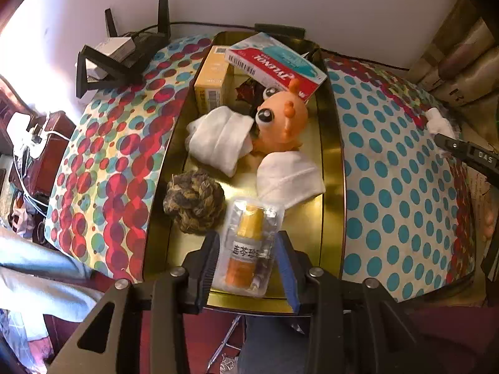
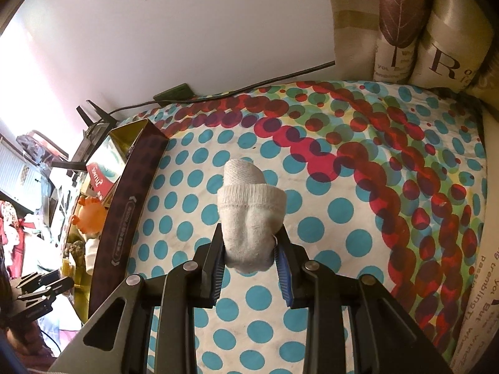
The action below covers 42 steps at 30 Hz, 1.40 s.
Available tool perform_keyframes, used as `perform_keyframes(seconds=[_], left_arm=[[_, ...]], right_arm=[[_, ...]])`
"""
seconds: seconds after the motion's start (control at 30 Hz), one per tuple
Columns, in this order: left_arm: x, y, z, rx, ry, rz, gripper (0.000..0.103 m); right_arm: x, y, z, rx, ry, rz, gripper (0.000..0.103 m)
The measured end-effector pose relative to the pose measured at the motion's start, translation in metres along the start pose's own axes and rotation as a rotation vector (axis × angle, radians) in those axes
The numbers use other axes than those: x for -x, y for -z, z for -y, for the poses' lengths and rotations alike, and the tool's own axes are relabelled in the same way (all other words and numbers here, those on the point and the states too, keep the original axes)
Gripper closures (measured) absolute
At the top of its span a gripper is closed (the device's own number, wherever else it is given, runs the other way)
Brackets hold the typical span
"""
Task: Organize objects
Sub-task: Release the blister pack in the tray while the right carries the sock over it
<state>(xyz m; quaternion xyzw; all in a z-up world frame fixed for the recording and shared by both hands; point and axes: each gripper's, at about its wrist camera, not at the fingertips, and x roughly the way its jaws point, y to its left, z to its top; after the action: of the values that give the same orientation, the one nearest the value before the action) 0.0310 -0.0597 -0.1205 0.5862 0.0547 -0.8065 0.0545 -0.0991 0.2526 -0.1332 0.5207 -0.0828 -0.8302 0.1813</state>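
A gold tin (image 1: 332, 143) stands open on the dotted cloth. In it lie a red Tylenol box (image 1: 274, 65), a yellow box (image 1: 212, 78), an orange toy (image 1: 282, 121), two rolled white socks (image 1: 220, 138), and a rope ball (image 1: 193, 202). My left gripper (image 1: 248, 240) points down into the tin's near end and is shut on a clear packet (image 1: 249, 249) with an orange bottle inside. Right of the tin, my right gripper (image 2: 250, 233) is shut on another rolled white sock (image 2: 251, 212) just above the cloth.
The dotted cloth (image 2: 343, 212) spreads wide to the right of the tin's brown outer wall (image 2: 124, 218). A black router (image 1: 124, 59) with antennas and cables stands at the back left. Printed cushions (image 2: 436, 31) rise at the back right. A white charger (image 1: 21, 134) hangs at the left.
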Motion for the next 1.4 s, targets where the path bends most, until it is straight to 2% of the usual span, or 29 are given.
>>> perform_keyframes(seconds=[0.17,0.33,0.53,0.7,0.87,1.0,1.4], left_arm=[[0.001,0.001,-0.006,0.044,0.028,-0.006,0.059],[0.026,-0.007,-0.018,0.101,-0.012,0.077,0.059],[0.055,-0.015,-0.035,0.166,-0.059,0.17,0.057],[0.066,-0.014,-0.047,0.2,-0.096,0.202,0.057],[0.076,-0.01,-0.057,0.235,-0.13,0.227,0.057],[0.08,-0.009,-0.066,0.271,-0.122,0.242,0.057],[0.08,-0.014,-0.08,0.265,-0.105,0.247,0.057]], right_arm=[[0.002,0.001,-0.008,0.017,-0.009,-0.001,0.074],[0.008,0.001,-0.037,0.075,-0.059,0.0,0.074],[0.011,0.006,-0.112,0.246,-0.187,-0.027,0.074],[0.004,0.017,-0.179,0.419,-0.249,-0.067,0.074],[-0.007,0.027,-0.22,0.506,-0.247,-0.109,0.074],[-0.016,0.038,-0.243,0.56,-0.236,-0.143,0.074],[-0.032,0.051,-0.266,0.561,-0.212,-0.195,0.074]])
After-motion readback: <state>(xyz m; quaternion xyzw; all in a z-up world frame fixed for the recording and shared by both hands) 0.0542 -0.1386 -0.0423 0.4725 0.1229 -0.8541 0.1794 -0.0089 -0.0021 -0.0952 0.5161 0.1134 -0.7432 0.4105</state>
